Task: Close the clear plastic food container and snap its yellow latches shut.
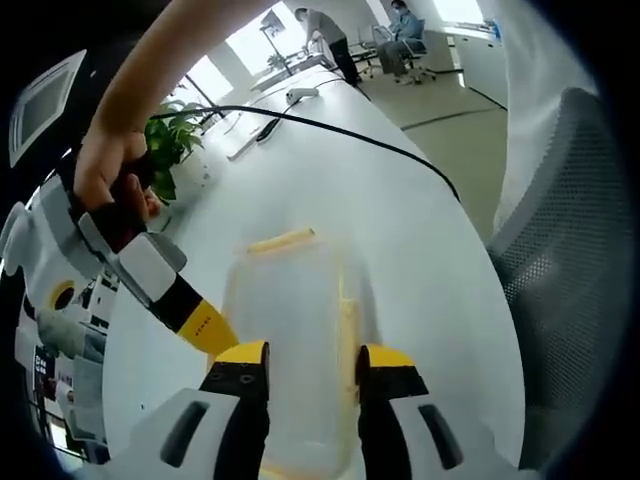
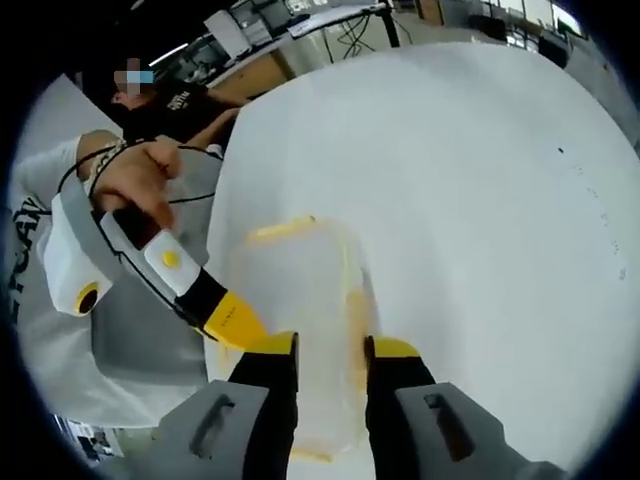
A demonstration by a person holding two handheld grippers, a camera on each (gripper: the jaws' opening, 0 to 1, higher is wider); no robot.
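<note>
In the left gripper view, my left tool (image 1: 312, 362) hangs over the near end of the clear food container (image 1: 290, 330), which lies on the white table (image 1: 420, 230). Its jaws stand apart around the box with nothing clamped. My right tool (image 1: 205, 325) comes in from the left and touches the container's left side; a yellow latch (image 1: 282, 240) lies at the far end.

In the right gripper view, my right tool (image 2: 330, 360) is likewise parted over the container (image 2: 300, 300), and the other tool (image 2: 235, 318) meets its left edge. A latch (image 2: 355, 320) runs along the right side. I judge that pressing squarely on each latch while steadying the box will work best.
</note>
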